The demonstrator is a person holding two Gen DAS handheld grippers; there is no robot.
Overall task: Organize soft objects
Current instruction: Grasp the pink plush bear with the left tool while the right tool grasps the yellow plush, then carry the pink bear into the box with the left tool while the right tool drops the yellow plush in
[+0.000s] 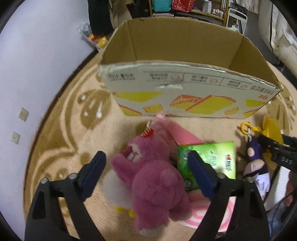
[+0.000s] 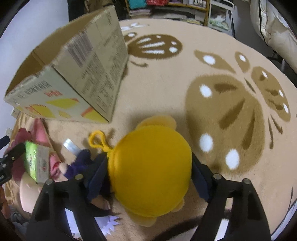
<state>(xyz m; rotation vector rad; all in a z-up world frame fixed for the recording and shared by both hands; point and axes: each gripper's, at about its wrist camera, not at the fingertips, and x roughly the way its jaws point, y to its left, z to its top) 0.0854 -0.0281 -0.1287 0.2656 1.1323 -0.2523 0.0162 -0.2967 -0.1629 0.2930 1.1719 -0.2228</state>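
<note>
A pink plush bear lies on the carpet between the fingers of my left gripper. The jaws stand open around it, with a small gap on the left side. A green tissue pack and a pink pouch lie just beyond the bear. My right gripper is shut on a round yellow plush toy, both pads against its sides. A small purple doll lies beside its left finger. The open cardboard box stands behind the toys.
A beige carpet with brown butterfly patterns covers the floor. A white wall runs along the left. Shelves with clutter stand behind the box. A pink swirl-patterned item lies under the bear.
</note>
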